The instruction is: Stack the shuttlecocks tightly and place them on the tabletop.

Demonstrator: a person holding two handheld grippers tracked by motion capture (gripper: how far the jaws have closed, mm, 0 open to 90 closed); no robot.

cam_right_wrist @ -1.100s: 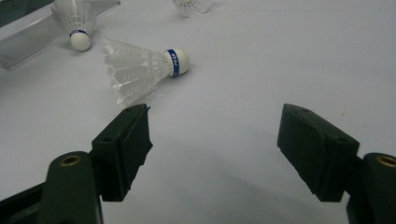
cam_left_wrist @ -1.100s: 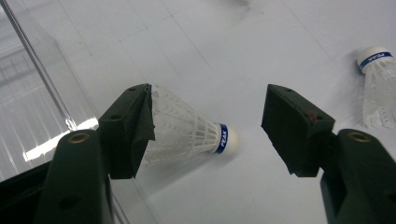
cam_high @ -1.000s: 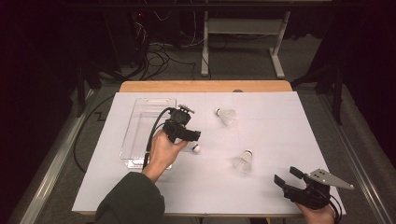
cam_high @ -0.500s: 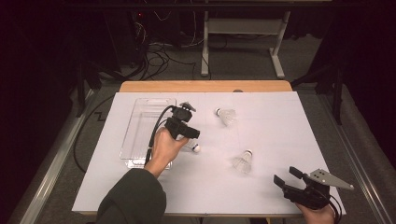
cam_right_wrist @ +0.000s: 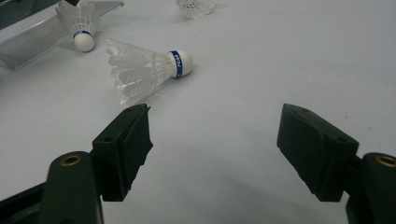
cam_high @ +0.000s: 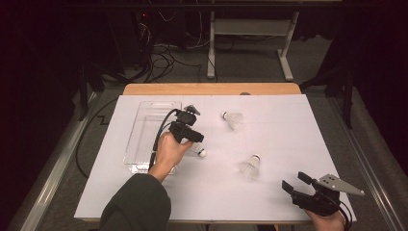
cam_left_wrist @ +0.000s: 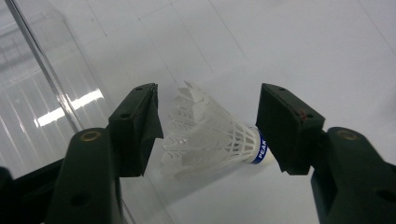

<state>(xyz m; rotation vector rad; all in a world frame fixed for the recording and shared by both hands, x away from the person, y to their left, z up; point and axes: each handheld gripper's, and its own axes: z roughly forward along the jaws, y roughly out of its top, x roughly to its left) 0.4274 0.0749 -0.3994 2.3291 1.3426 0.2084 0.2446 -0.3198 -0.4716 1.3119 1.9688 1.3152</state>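
White shuttlecock [cam_left_wrist: 212, 133]: lies on its side on the white table sheet [cam_high: 288, 125] just beside the clear plastic tray [cam_high: 144, 120]; cork tip with blue band toward one pad
Left gripper [cam_left_wrist: 208, 128]: jaws apart but just been closing; shuttlecock between them, pads not yet pressing
Right gripper [cam_right_wrist: 212, 149]: jaws wide apart, nothing between; second shuttlecock [cam_right_wrist: 144, 70] lies ahead
Third shuttlecock [cam_high: 233, 119]: farther back on the sheet

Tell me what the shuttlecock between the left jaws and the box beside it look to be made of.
Shuttlecock: white, slightly see-through skirt, looks like moulded plastic from its net-like ribs, though feather cannot be ruled out; smooth white rounded tip, a blue band behind it. Box: clear, glossy, hard plastic by its look; see-through walls with bright reflections.
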